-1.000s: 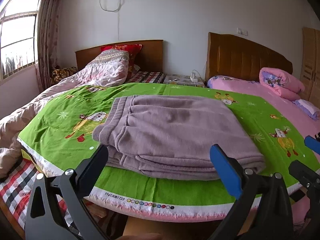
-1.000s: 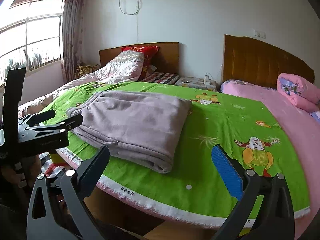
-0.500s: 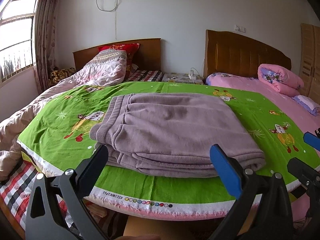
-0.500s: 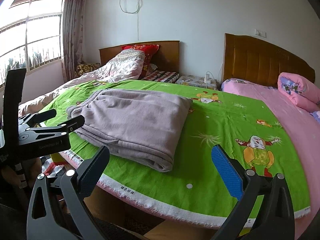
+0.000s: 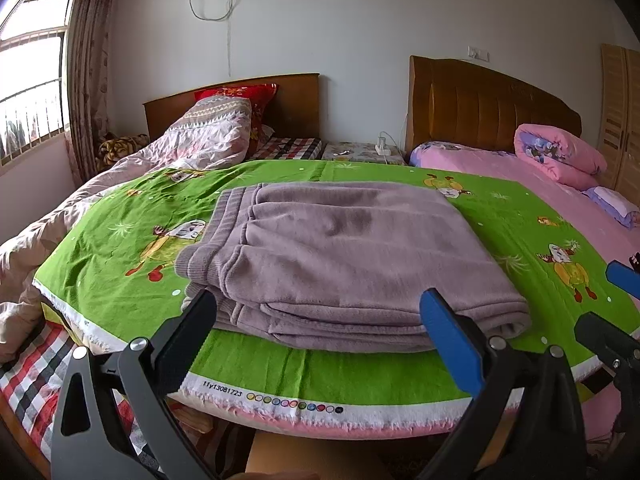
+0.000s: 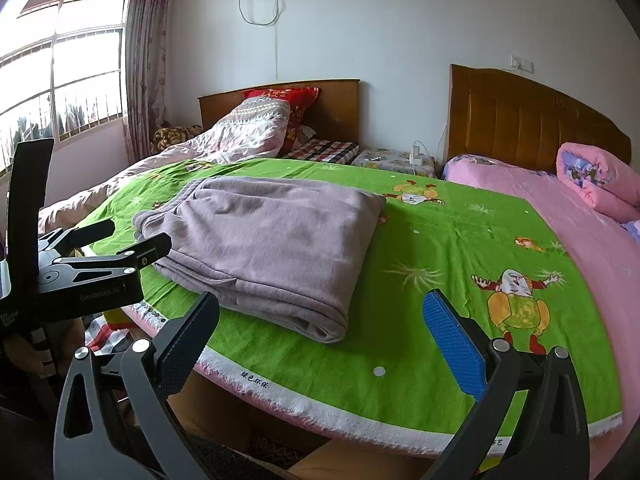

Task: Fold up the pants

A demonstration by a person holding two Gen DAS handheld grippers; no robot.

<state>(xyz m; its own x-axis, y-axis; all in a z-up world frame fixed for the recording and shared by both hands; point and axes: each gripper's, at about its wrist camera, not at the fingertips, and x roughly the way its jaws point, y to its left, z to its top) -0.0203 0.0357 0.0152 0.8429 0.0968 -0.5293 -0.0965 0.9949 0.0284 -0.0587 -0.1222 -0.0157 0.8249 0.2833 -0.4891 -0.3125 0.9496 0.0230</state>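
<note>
Left wrist view has the folded pants (image 5: 344, 264) just ahead between the left gripper's (image 5: 320, 320) spread fingers, while the right gripper (image 6: 324, 328), likewise spread, sits farther off beside them

The white selvedge strip (image 5: 280, 390) along the near edge of the green cartoon-print cotton sheet (image 5: 100, 240) carries the printed code "11y13081723", followed toward 3 o'clock by a row of small coloured dots. In the right wrist view the same strip bears four Chinese characters, "绿色环保". The black body of the left hand-held gripper (image 6: 100, 258), at 9 o'clock there, shows faint lettering reading roughly "GenRobot.AI".
</note>
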